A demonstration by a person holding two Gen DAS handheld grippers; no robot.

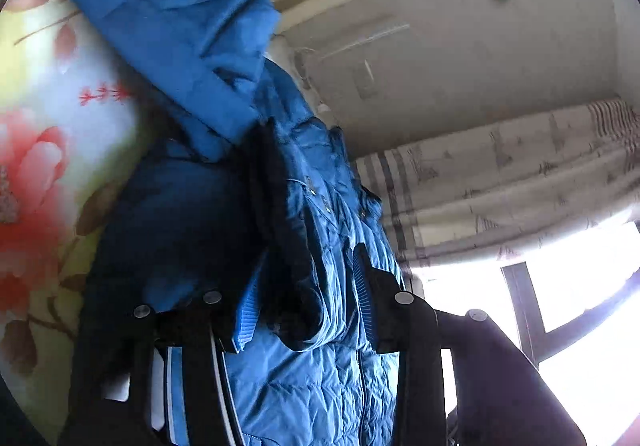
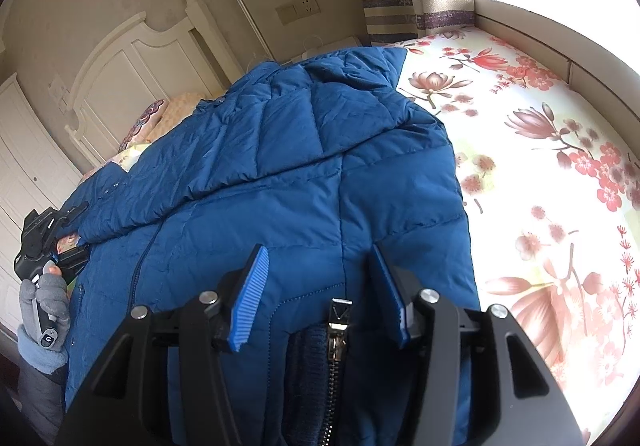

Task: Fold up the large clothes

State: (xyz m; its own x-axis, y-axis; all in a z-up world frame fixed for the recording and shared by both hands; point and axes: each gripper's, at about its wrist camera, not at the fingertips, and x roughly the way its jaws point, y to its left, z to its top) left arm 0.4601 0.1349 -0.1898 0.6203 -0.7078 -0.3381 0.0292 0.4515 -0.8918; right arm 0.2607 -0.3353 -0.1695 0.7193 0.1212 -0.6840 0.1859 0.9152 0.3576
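A large blue padded jacket point(image 2: 280, 165) lies spread over the flowered bed sheet point(image 2: 540, 185), its hood toward the headboard. My right gripper point(image 2: 320, 298) is at its near end. The zipper pull point(image 2: 340, 310) and dark knit lining sit between its blue pads, and the padded cloth fills the gap. My left gripper point(image 1: 306, 306) is shut on a thick bunched fold of the jacket point(image 1: 312, 386), which hangs in front of its camera. In the right wrist view the left gripper point(image 2: 48, 238) is at the jacket's left edge, held by a grey-gloved hand point(image 2: 44, 306).
A white headboard point(image 2: 132, 65) and pillows point(image 2: 160, 117) stand at the far end of the bed. A striped curtain point(image 1: 500, 173) and a window ledge point(image 2: 540, 29) run along the right side. Bare sheet lies to the right of the jacket.
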